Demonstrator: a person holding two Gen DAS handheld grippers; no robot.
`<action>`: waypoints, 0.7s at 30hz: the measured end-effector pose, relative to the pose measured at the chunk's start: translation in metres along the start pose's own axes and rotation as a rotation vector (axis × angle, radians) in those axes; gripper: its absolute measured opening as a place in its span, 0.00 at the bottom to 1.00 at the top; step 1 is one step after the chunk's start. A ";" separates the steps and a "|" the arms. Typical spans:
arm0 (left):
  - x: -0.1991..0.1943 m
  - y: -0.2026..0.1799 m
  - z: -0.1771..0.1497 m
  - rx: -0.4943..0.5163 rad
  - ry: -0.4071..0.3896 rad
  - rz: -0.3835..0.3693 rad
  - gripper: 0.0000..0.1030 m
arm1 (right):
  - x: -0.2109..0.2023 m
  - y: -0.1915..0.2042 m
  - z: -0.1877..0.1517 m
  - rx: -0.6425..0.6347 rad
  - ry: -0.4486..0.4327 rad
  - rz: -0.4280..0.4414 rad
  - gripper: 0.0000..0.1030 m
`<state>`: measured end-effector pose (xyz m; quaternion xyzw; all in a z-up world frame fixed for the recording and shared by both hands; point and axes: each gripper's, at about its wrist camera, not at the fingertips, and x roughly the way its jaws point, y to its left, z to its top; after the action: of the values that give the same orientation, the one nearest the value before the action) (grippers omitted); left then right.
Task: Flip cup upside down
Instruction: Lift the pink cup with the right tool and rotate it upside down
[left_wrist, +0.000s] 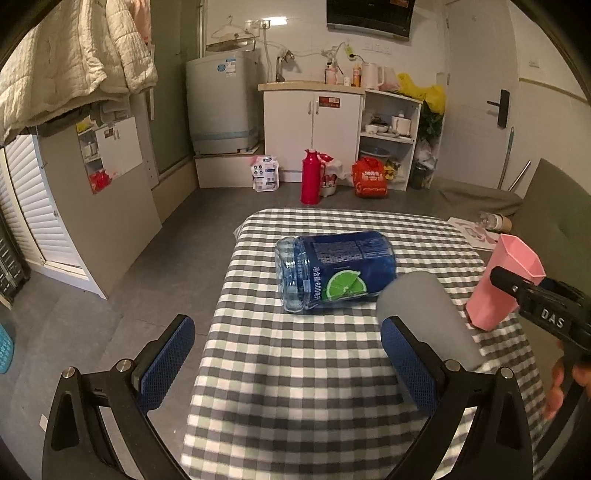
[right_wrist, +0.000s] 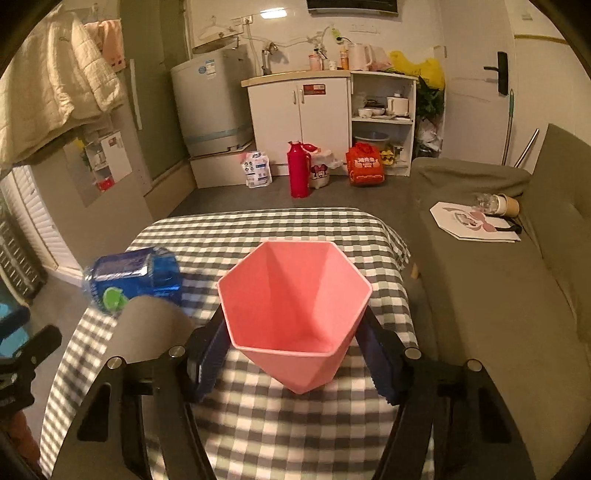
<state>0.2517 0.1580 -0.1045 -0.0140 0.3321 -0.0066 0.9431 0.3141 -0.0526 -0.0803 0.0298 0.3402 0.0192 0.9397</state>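
While the right gripper (right_wrist: 295, 354) pinches the pink cup (right_wrist: 295, 314) mouth-up, tilted, just above the checked table (right_wrist: 280, 435), inversion remains undone. Left gripper (left_wrist: 288, 365) hangs spread, holding nothing.

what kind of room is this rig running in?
Looks like a small one-room flat, a lived-in home and no lab: a washing machine beside a white sink cabinet on the far wall, a grey sofa right by the checkered table, and laundry hung overhead.
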 end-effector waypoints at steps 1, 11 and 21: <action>-0.007 -0.001 0.000 0.004 -0.004 -0.001 1.00 | -0.009 0.000 -0.002 -0.002 0.000 0.003 0.64; -0.098 -0.007 -0.003 0.029 -0.074 -0.036 1.00 | -0.136 0.024 -0.044 -0.033 -0.016 0.019 0.64; -0.178 0.008 -0.050 0.089 -0.104 -0.013 1.00 | -0.220 0.086 -0.117 -0.016 0.094 0.144 0.64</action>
<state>0.0817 0.1686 -0.0327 0.0254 0.2817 -0.0269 0.9588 0.0691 0.0258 -0.0237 0.0460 0.3809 0.0909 0.9190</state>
